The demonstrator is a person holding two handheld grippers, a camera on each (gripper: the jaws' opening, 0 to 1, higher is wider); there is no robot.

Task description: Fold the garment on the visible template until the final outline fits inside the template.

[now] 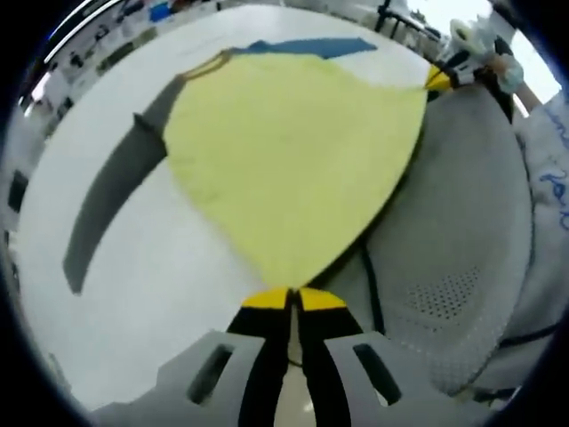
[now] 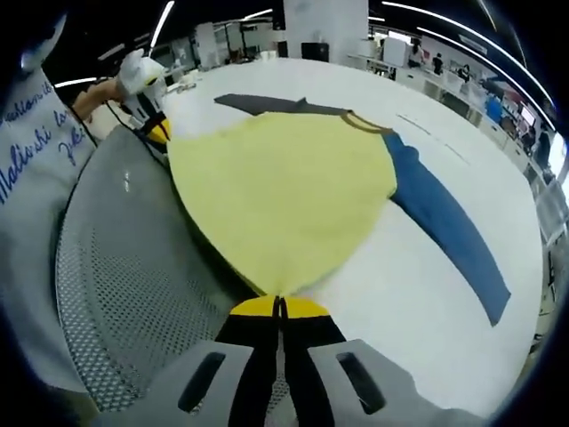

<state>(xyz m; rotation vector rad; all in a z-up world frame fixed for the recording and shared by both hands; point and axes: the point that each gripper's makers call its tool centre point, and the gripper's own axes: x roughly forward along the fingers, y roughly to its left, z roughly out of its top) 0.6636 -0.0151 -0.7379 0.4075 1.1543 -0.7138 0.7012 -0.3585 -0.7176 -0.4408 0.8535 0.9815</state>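
Note:
A yellow garment (image 1: 284,160) with a brown neck trim hangs stretched between both grippers over the white table (image 1: 160,294). It has one grey sleeve (image 1: 116,196) and one blue sleeve (image 1: 311,46), and both lie on the table. My left gripper (image 1: 290,298) is shut on one corner of the yellow hem. The right gripper (image 1: 439,78) pinches the other corner at the top right. In the right gripper view, my right gripper (image 2: 280,305) is shut on the yellow garment (image 2: 284,196). The left gripper (image 2: 156,132) holds the far corner, with the grey sleeve (image 2: 267,105) and blue sleeve (image 2: 453,222) beyond.
A grey perforated surface (image 1: 462,249) sits close beside the garment on the person's side (image 2: 124,267). A light sleeve with blue writing (image 2: 36,116) shows next to it. Workbenches and equipment (image 2: 311,40) stand beyond the far table edge.

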